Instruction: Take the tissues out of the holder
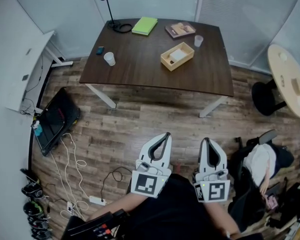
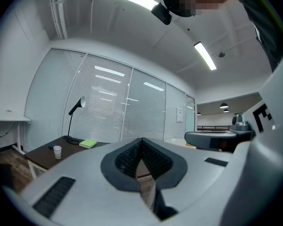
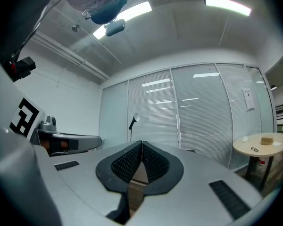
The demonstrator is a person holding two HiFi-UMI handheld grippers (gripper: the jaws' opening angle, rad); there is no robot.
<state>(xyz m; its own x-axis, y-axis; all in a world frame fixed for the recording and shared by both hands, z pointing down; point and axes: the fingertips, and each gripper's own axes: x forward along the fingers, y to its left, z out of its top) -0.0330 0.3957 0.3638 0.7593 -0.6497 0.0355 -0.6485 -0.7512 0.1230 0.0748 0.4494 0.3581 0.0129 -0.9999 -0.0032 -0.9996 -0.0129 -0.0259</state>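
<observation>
Dark table (image 1: 145,59): tissue holder (image 1: 169,64) lying diagonal; left gripper (image 1: 165,134), right gripper (image 1: 207,140) pressed together, empty.

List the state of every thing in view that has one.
left gripper, shut, empty
right gripper, shut, empty
tissue holder, upright, tissues inside
green notebook, closed
book, closed
near cup, upright
far cup, upright
</observation>
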